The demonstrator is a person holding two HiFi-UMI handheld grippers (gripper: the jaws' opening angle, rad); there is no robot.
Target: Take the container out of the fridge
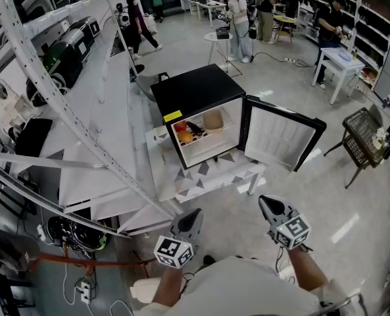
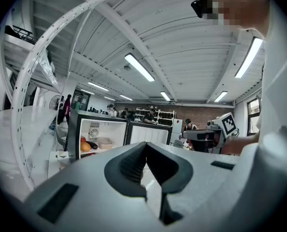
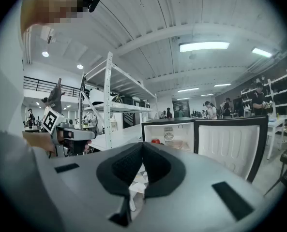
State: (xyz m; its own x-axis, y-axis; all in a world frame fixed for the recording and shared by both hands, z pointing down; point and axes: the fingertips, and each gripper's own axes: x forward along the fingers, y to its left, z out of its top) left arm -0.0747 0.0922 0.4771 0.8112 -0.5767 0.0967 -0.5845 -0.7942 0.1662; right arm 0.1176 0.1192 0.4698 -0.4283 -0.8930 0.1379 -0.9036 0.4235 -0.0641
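A small black fridge (image 1: 198, 94) stands on a low table with a triangle pattern (image 1: 211, 176), and its door (image 1: 280, 133) is swung open to the right. On its upper shelf lies a pale, lidded container (image 1: 212, 120), beside an orange fruit (image 1: 185, 137), a red one and a dark vegetable. Both grippers are held low in front of me, well short of the fridge. My left gripper (image 1: 193, 214) is shut and empty, and so is my right gripper (image 1: 268, 203). The left gripper view shows the fridge (image 2: 97, 137) and the container (image 2: 104, 143) far beyond the closed tips (image 2: 145, 146). The right gripper view shows the door (image 3: 230, 144) past the closed tips (image 3: 143, 146).
A tall white metal rack (image 1: 83, 110) with appliances fills the left side, close to the fridge table. A wire chair (image 1: 364, 133) stands on the right. Several people and white tables (image 1: 339, 61) are at the back. Cables and a power strip (image 1: 83, 285) lie at lower left.
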